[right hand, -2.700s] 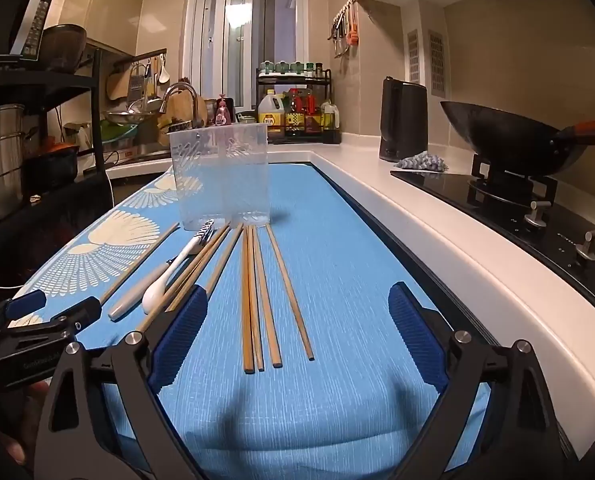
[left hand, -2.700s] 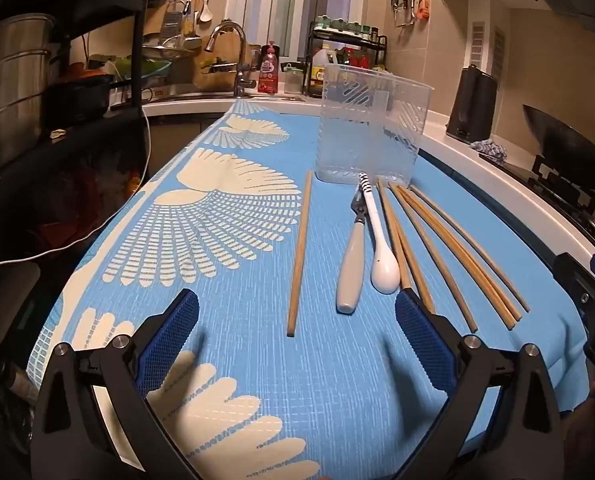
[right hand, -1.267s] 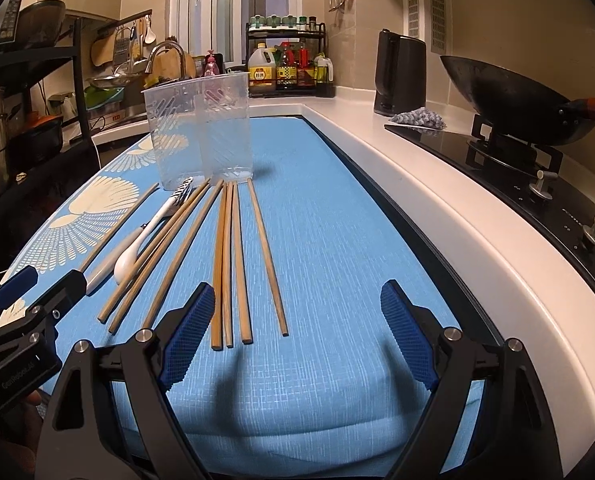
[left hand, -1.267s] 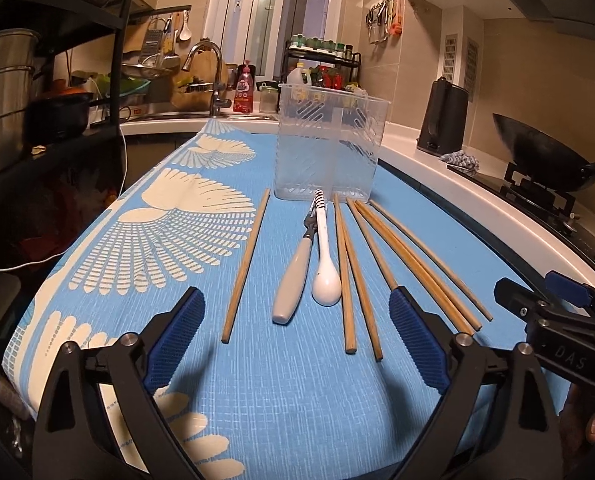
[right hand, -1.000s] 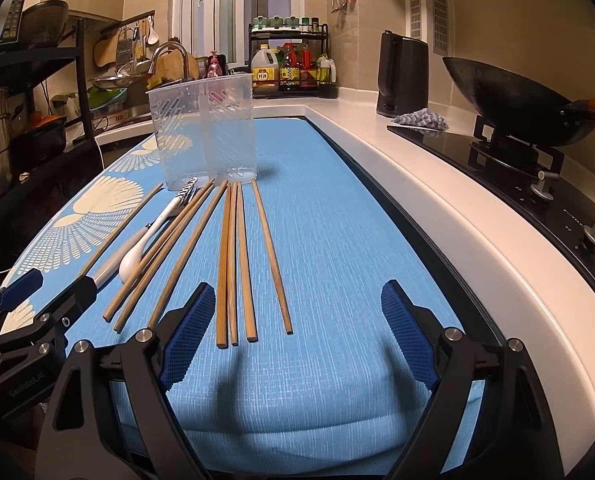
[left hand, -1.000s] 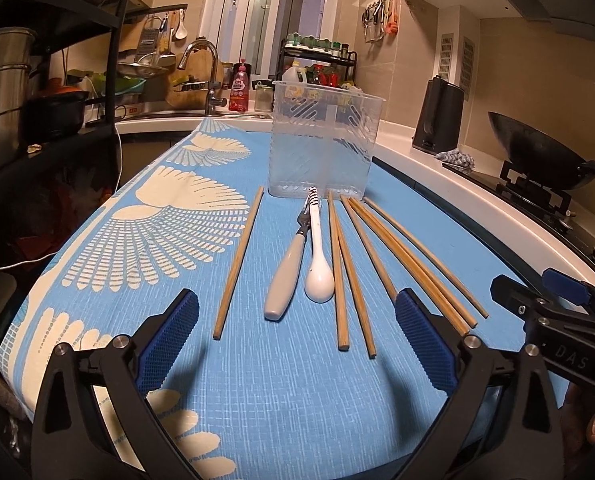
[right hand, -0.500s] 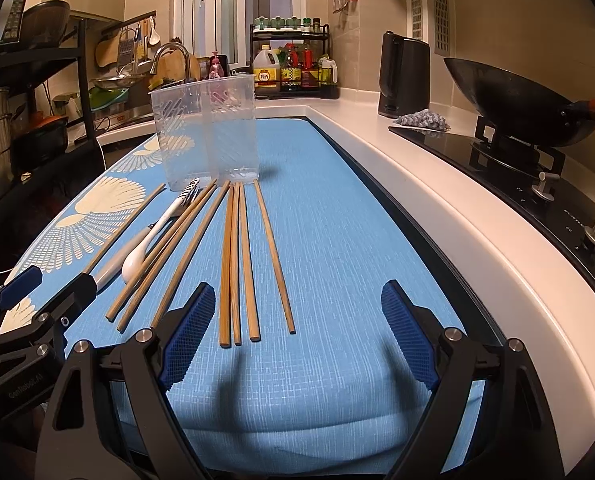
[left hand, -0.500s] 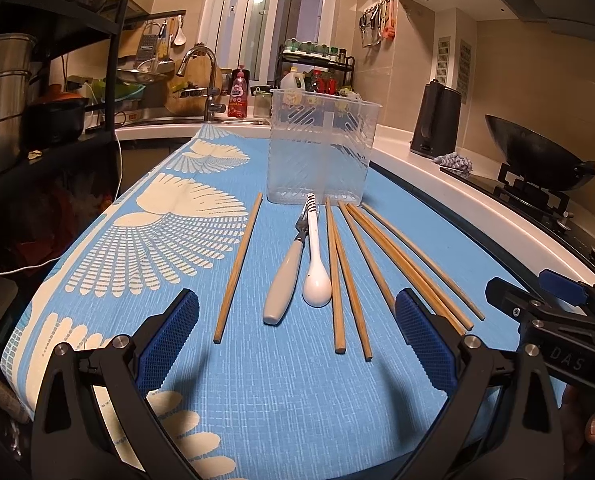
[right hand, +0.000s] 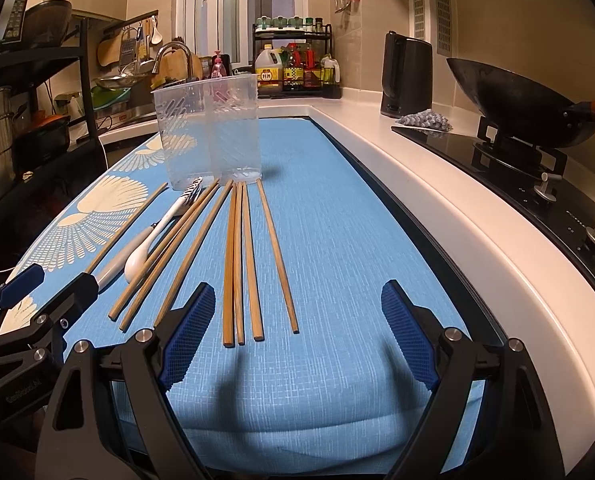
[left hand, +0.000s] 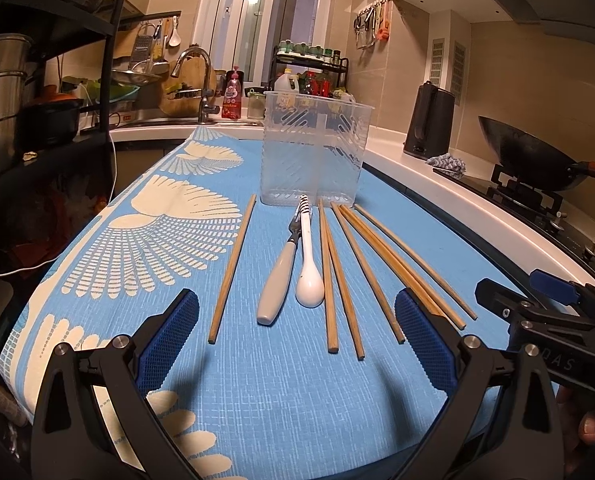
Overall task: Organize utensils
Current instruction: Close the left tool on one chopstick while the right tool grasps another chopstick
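Observation:
A clear plastic utensil holder [left hand: 312,156] [right hand: 209,128] stands empty on the blue cloth. In front of it lie a fork with a grey handle [left hand: 277,280], a white spoon [left hand: 308,268] [right hand: 153,236], one chopstick apart on the left [left hand: 233,264], and several wooden chopsticks [left hand: 361,264] [right hand: 241,256] on the right. My left gripper [left hand: 297,340] is open and empty, just short of the fork and spoon. My right gripper [right hand: 293,332] is open and empty, just short of the chopstick ends.
The blue cloth [left hand: 145,240] covers the counter. A white counter edge [right hand: 437,200] runs along the right, with a wok [right hand: 513,108] on a stove and a black kettle [right hand: 405,76] beyond. A sink and faucet [left hand: 197,80] stand at the back, a black shelf rack [left hand: 37,80] on the left.
Both grippers have drifted slightly over the last second while staying open. The utensils and holder have not moved.

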A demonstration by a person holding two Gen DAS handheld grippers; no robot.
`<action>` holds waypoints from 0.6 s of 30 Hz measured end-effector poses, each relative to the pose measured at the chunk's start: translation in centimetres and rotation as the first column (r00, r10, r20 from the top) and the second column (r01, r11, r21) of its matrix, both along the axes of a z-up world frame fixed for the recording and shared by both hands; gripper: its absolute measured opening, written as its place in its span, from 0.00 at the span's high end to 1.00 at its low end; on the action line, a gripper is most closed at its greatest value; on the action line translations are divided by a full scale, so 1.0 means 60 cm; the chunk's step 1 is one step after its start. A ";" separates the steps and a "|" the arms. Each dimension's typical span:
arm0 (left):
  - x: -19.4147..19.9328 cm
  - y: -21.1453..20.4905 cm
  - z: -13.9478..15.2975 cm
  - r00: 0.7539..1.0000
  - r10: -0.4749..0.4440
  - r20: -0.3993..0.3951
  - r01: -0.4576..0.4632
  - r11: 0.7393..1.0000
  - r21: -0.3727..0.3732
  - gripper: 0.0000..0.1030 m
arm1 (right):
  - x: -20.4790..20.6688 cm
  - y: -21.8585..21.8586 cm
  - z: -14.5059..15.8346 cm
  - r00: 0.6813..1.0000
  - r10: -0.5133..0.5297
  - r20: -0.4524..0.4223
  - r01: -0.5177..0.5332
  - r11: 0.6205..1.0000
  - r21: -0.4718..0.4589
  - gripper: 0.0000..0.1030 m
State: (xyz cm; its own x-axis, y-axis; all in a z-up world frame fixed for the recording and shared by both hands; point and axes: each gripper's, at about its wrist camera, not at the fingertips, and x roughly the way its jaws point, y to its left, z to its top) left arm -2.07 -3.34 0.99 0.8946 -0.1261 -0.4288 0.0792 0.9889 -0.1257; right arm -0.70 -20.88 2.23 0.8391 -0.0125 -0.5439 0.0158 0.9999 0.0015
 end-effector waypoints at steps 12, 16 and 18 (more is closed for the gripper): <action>0.027 0.047 -0.033 0.992 0.102 -0.076 -0.099 0.994 0.042 0.58 | 0.028 -0.023 -0.033 0.999 0.003 -0.051 -0.001 0.999 0.032 0.56; 0.035 0.057 -0.049 0.989 0.110 -0.099 -0.105 0.993 0.049 0.68 | 0.041 -0.027 -0.048 0.997 0.010 -0.075 -0.008 0.999 0.035 0.61; 0.035 0.055 -0.051 0.990 0.108 -0.091 -0.102 0.993 0.065 0.69 | 0.047 -0.026 -0.053 0.996 0.025 -0.084 -0.022 0.999 0.030 0.65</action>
State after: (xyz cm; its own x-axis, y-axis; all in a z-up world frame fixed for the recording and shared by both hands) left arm 0.04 -0.05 -2.10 0.8566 -0.0047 -0.5159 -0.0352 0.9971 -0.0675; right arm 2.15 -22.44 -0.97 0.7901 0.0238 -0.6125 -0.0063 0.9995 0.0306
